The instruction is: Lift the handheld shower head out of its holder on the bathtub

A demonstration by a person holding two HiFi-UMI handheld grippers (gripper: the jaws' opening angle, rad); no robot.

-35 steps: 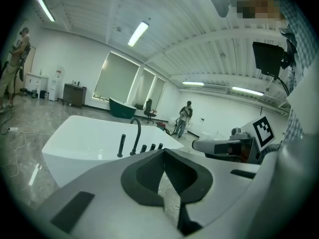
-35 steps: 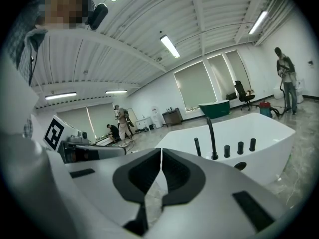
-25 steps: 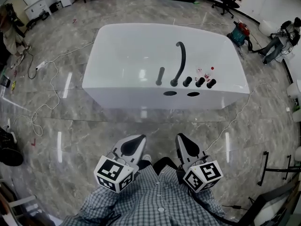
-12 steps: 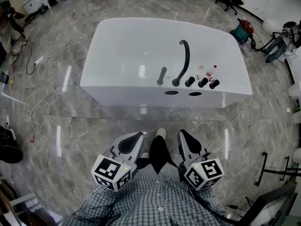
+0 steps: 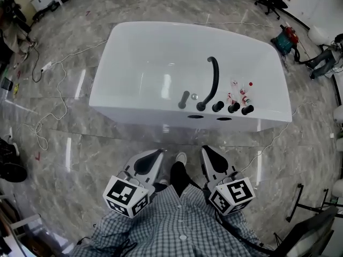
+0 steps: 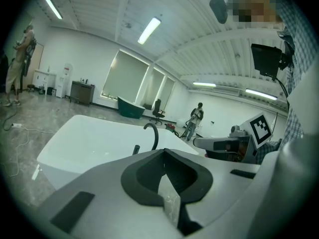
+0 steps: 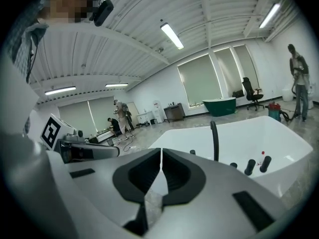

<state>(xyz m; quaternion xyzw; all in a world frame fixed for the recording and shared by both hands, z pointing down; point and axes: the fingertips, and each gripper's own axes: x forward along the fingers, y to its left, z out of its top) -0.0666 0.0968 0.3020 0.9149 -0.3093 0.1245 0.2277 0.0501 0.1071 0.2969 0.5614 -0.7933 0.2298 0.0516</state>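
Status: the lift is not yet started; 0 contact so far.

My left hand-held gripper (image 5: 153, 159) is hanging low by my shirt (image 5: 177, 218), jaws together on nothing, well apart from the bathtub (image 5: 134, 63). The handheld shower head (image 5: 184, 99) is standing in its holder (image 5: 183, 105) on the tub's near rim, just left of the curved spout (image 5: 213, 82) and the 3 dark knobs (image 5: 234, 107). My right hand-held gripper (image 5: 213, 159) is likewise pressed closed and empty, level with the left.

Remaining, as I judge it: crossing the floor (image 5: 80, 143), opening 1 gripper, clamping the head, raising it clear.

Versus 1 second ago: the tub is sitting nearer and larger in the head view, so I am walking in. Both grippers are keeping their pose.
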